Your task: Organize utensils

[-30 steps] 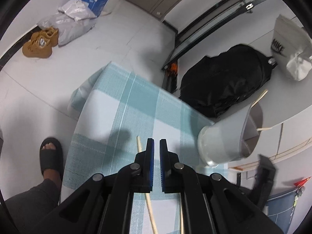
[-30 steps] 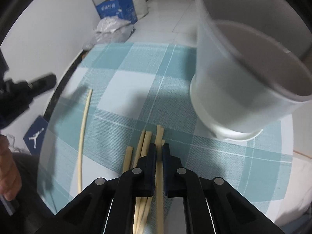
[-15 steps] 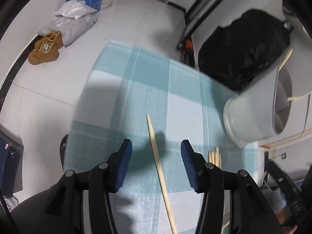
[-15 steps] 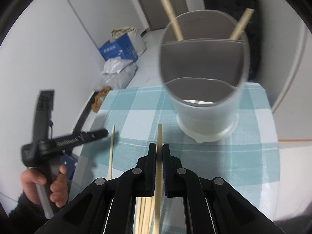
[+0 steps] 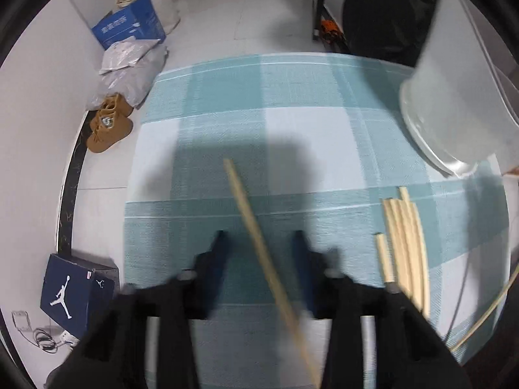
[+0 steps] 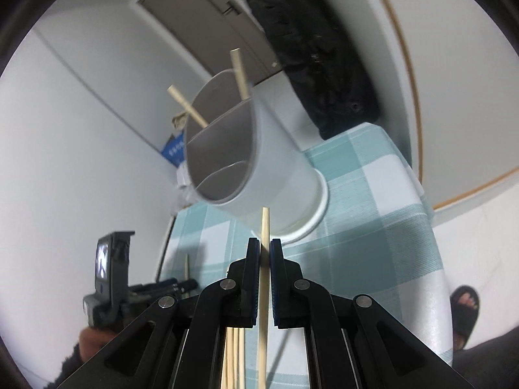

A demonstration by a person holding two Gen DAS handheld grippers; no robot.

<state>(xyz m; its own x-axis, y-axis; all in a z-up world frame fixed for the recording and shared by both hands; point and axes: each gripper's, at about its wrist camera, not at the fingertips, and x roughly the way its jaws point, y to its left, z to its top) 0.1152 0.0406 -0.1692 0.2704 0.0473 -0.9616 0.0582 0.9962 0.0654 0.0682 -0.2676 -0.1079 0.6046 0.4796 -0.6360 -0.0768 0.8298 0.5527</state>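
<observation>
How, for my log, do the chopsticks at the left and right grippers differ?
Right chopstick is clamped by the shut right gripper; left chopstick lies unpinched inside the left gripper, jaws closing. Right chopstick is raised before the utensil holder; left chopstick lies on the tablecloth. Both: pale wood.

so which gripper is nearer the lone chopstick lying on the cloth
Left. The left gripper straddles the chopstick, jaws closing around it. The right gripper is up by the cup, clamped on another chopstick.

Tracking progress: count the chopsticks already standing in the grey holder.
2. The left chopstick and the right chopstick both lean out of the far compartment of the holder; anything lower inside may be hidden.
</observation>
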